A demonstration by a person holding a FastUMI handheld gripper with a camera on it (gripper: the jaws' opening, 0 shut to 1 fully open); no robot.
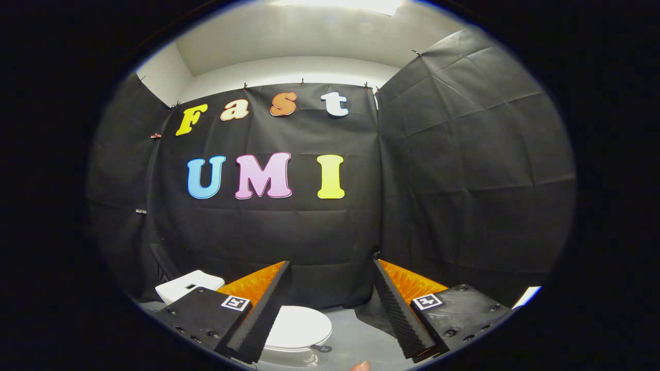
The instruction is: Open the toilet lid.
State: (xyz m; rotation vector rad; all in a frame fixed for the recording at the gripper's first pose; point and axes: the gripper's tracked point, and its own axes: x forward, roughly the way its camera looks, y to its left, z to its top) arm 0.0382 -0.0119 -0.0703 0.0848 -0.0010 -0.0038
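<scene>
Holding your one gripper high with its two fingers spread wide and nothing between them, one white toilet below, its single lid down flat and partly behind your left finger, one cistern beyond, grey floor underneath.

The gripper camera looks forward along the open gripper toward the booth's back wall, held high, the toilet low in frame, some way off.
</scene>
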